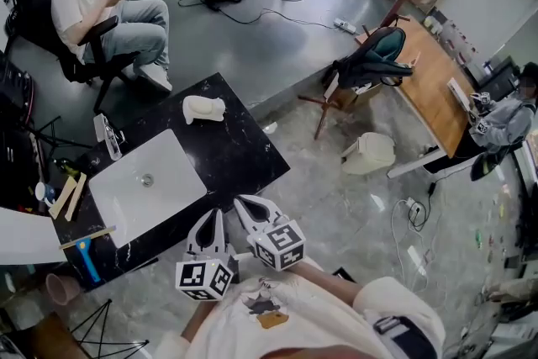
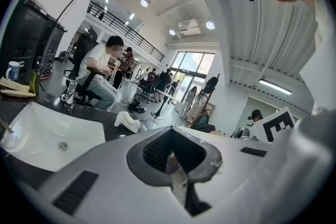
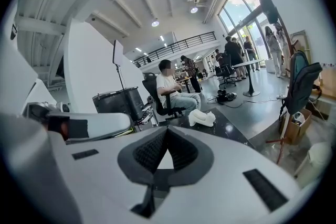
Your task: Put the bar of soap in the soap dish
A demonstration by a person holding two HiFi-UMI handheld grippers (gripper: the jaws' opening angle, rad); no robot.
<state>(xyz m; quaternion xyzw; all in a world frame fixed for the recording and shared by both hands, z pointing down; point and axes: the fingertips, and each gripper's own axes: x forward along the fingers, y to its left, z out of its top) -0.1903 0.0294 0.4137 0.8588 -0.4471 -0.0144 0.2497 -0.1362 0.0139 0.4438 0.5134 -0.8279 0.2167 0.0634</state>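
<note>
On the far right part of the black marble counter [image 1: 239,149] lies a white lumpy object [image 1: 204,108]; I cannot tell whether it is the soap, the dish or both. It also shows in the left gripper view as the white object [image 2: 127,121], and in the right gripper view as the white object [image 3: 202,118]. My left gripper [image 1: 212,216] and right gripper [image 1: 243,202] hang side by side over the counter's near edge, well short of that object. Both are shut with nothing between the jaws, as seen on the left gripper [image 2: 170,132] and the right gripper [image 3: 167,131].
A white sink [image 1: 147,181] with a faucet [image 1: 109,136] fills the counter's left half. Wooden strips [image 1: 69,196] and a blue-handled tool [image 1: 87,259] lie at its left end. A person sits on a chair [image 1: 92,0] beyond the counter. A white bin [image 1: 368,153] stands on the floor at right.
</note>
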